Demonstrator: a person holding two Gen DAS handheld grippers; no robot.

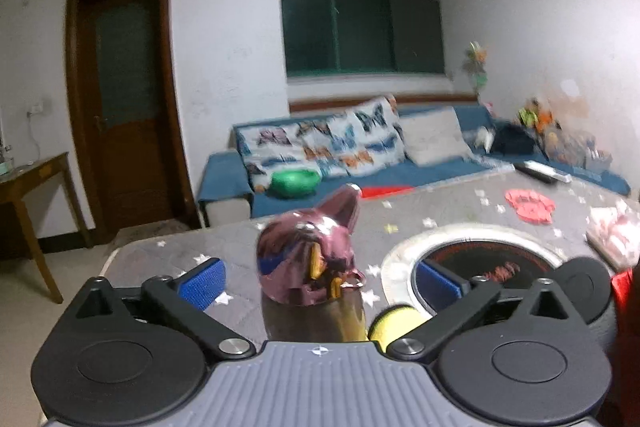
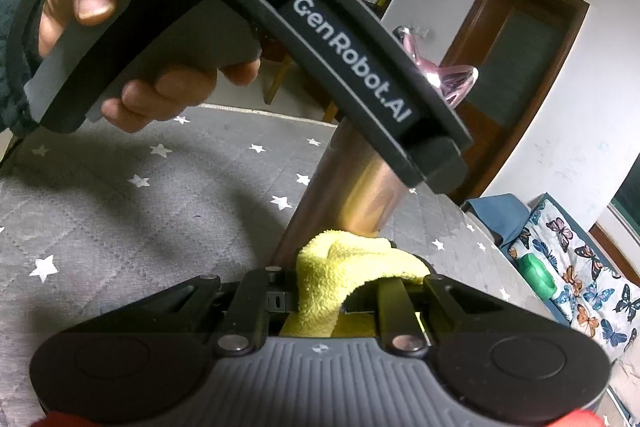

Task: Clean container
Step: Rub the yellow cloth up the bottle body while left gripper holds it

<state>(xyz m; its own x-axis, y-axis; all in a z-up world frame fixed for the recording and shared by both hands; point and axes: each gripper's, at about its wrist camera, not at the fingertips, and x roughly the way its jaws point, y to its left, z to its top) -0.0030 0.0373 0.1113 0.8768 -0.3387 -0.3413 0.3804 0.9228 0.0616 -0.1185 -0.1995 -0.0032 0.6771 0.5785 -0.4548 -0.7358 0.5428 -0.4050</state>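
- Dead ahead at twelve o'clock, the cat-eared bottle stands upright on the starred table.
- Glossy, rigid, tall; I judge it slippery and tippy, best gripped mid-body.
- My left gripper gapes wide around it, touching nothing.
- My right gripper pinches the yellow cloth at the bottle's base.

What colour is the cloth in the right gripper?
Yellow; the cloth shows best in the right wrist view, clamped in the right gripper.
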